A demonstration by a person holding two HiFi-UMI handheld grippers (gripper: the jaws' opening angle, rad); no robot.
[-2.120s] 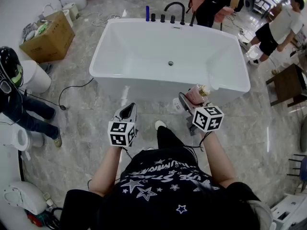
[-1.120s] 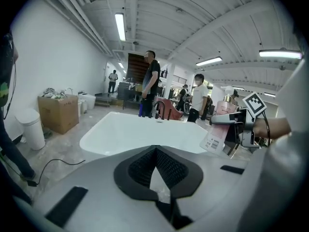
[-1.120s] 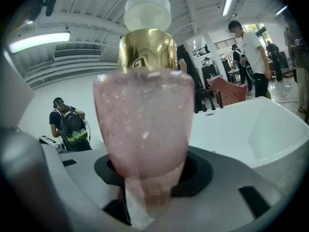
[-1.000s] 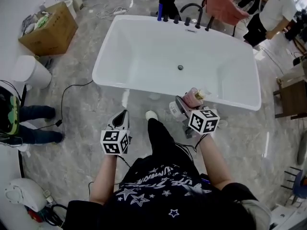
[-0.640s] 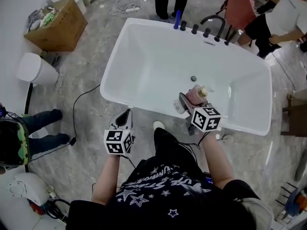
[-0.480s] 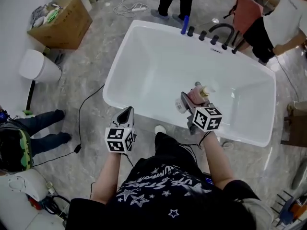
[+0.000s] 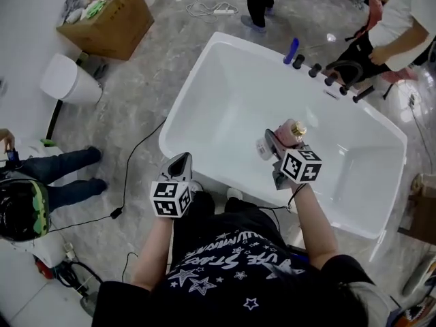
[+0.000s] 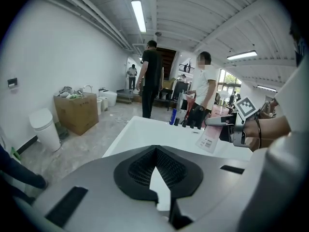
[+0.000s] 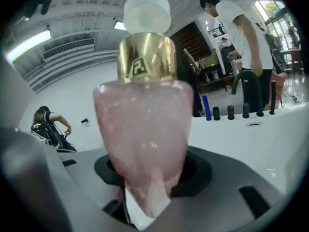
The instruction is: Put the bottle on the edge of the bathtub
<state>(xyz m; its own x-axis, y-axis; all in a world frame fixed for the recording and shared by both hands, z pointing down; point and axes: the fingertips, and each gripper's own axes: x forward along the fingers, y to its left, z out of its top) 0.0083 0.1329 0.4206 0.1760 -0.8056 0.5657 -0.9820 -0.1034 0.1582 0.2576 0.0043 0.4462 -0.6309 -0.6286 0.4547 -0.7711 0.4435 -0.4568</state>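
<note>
A pink glittery bottle [image 7: 289,132] with a gold collar and a white cap stands upright in my right gripper [image 7: 279,142], which is shut on its lower body. In the head view it hangs over the inside of the white bathtub [image 7: 231,107], just beyond the near rim. The right gripper view is filled by the bottle [image 9: 142,129], with my right gripper [image 9: 145,190] clamped round it and the tub's far rim behind. My left gripper [image 7: 181,157] is shut and holds nothing, close to the tub's near left corner. In the left gripper view, my left gripper [image 8: 157,178] points along the tub.
Black tap fittings [image 7: 327,77] and a blue bottle [image 7: 293,46] stand on the tub's far rim. A person [image 7: 402,19] bends there. To the left are a cardboard box [image 7: 109,19], a white bin [image 7: 68,80], a floor cable [image 7: 136,176] and a crouching person in a helmet [image 7: 24,206].
I have stepped up to the tub. The right gripper with the bottle went from before the near rim to over the tub's inside. The left gripper stayed shut.
</note>
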